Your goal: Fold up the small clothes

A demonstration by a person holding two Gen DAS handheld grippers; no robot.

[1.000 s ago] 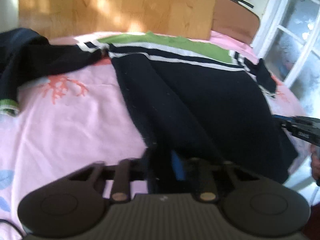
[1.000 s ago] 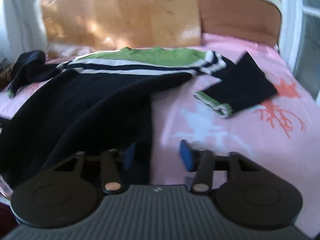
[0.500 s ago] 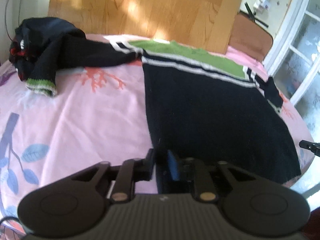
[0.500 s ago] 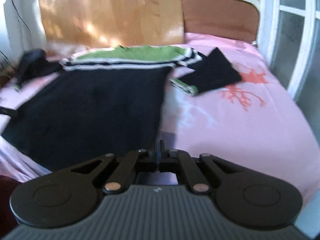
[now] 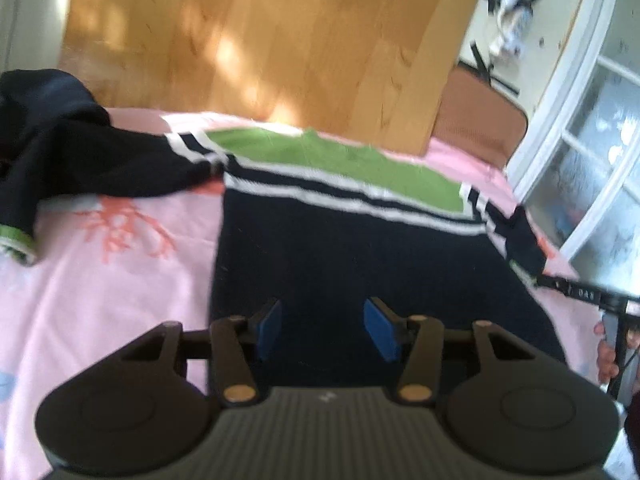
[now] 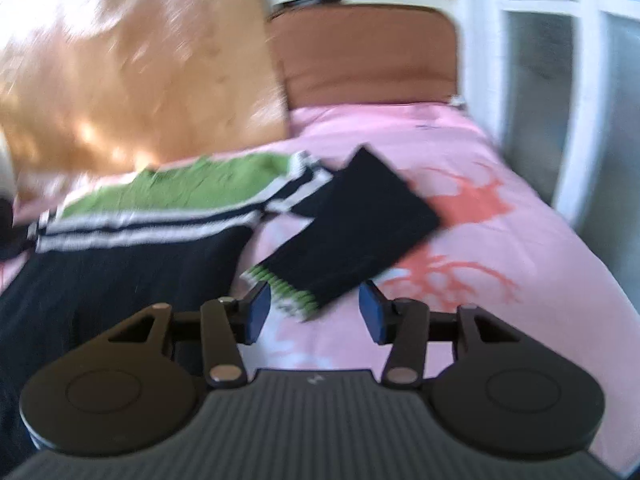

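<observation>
LEFT: my left hand-held gripper [image 5: 322,326] has just opened, released over the sweater [image 5: 360,264] hem, nothing pinched | RIGHT: my right hand-held gripper [image 6: 314,314] likewise just opened, empty, right sleeve [image 6: 360,232] cuff at 12 o'clock | STATUS: sweater now flat on bed [image 6: 500,280]; left sleeve [image 5: 72,160] bunched at 10 o'clock; sleeve folds next, I judge.

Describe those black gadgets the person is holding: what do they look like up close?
Both look alike. The left gripper and right gripper each have a ribbed dark-grey body, two round black discs at the sides, black link arms with brass-coloured pivot pins, and two fingers tipped with flat blue pads. A small pale mark sits on the body.
</observation>
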